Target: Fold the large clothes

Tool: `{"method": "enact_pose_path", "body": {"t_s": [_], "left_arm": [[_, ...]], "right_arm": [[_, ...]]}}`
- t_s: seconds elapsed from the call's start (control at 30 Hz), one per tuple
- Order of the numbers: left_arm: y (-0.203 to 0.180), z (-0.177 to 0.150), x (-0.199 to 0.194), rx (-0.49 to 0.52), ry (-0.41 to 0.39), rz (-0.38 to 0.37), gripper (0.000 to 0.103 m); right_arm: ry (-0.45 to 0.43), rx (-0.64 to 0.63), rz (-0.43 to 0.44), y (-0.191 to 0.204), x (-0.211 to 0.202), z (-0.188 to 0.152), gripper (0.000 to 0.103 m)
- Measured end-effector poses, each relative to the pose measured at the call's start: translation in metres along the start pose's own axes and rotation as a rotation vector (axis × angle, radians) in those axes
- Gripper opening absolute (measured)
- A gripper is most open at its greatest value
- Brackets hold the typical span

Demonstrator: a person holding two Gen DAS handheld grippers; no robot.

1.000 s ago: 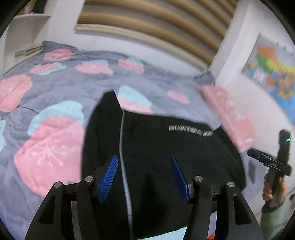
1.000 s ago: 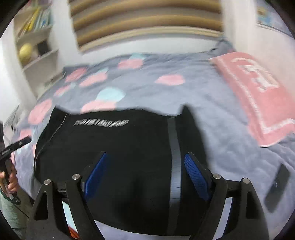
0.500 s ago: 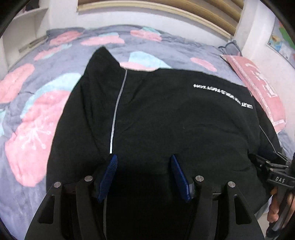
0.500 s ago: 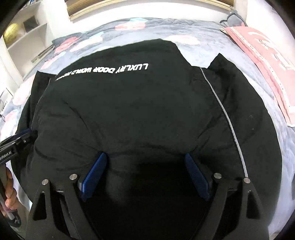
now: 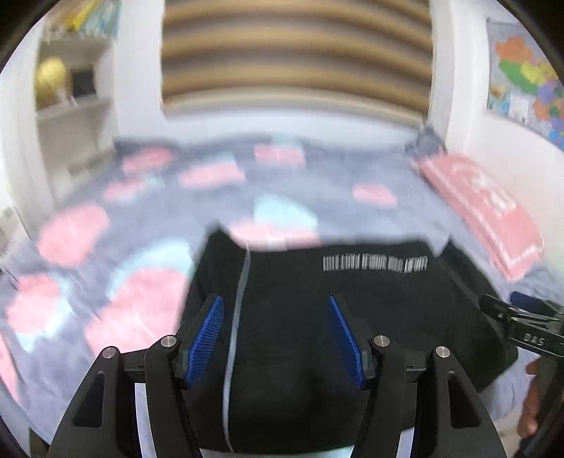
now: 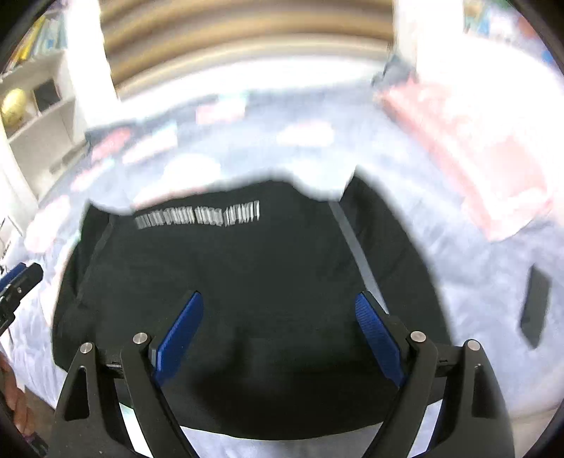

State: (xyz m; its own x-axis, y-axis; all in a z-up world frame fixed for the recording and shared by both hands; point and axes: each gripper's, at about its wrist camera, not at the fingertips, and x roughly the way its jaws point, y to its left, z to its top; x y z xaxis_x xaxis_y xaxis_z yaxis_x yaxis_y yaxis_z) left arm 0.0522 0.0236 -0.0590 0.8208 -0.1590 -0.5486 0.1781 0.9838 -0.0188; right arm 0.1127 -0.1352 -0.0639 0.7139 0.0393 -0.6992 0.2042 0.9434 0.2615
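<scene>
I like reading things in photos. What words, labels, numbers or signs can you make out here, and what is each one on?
"DAS", partly blurred: on the right hand-held gripper at the left view's edge.
White line of print on the black garment: too smeared by motion to read.
White lettering on the pink pillow: blurred, unreadable.
Wall map: any labels too small and blurred.
Books on the shelf: nothing legible.

The right claw (image 6: 278, 338) hangs with its blue ribbed pads (image 6: 178, 340) spread wide and empty above a black garment with blurred white lettering and a thin grey stripe (image 6: 246, 289), which lies flat on a bed covered in a grey quilt with pink and pale-blue blotches (image 6: 458, 282). A dark flat rectangular object (image 6: 535, 304) lies on the quilt to the right, a pink pillow (image 6: 476, 141) sits far right, and white shelves holding a gold ball (image 6: 38, 116) stand at the far left. The other claw's black tip (image 6: 17, 285) shows at the left edge, just beside the garment.
</scene>
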Motion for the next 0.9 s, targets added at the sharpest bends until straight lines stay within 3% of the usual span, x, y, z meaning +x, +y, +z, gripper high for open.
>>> {"method": "enact_pose_path", "body": {"t_s": [0.1, 0.2, 0.53, 0.7, 0.9], "left_arm": [[-0.012, 0.02, -0.044, 0.034, -0.144, 0.06, 0.063], [-0.022, 0.04, -0.079, 0.056, -0.17, 0.068, 0.077], [-0.032, 0.064, -0.144, 0.047, -0.271, 0.067, 0.081], [-0.039, 0.051, -0.137, 0.051, -0.238, 0.056, 0.082], [-0.039, 0.03, -0.1, 0.023, -0.107, 0.029, 0.082]], "right_arm": [[-0.128, -0.05, 0.015, 0.012, -0.054, 0.019, 0.09], [-0.18, -0.042, 0.039, 0.016, -0.089, 0.036, 0.095], [-0.288, -0.085, 0.054, 0.03, -0.168, 0.052, 0.099], [-0.251, -0.169, 0.02, 0.045, -0.161, 0.036, 0.099], [-0.14, -0.179, 0.03, 0.05, -0.124, 0.02, 0.099]]}}
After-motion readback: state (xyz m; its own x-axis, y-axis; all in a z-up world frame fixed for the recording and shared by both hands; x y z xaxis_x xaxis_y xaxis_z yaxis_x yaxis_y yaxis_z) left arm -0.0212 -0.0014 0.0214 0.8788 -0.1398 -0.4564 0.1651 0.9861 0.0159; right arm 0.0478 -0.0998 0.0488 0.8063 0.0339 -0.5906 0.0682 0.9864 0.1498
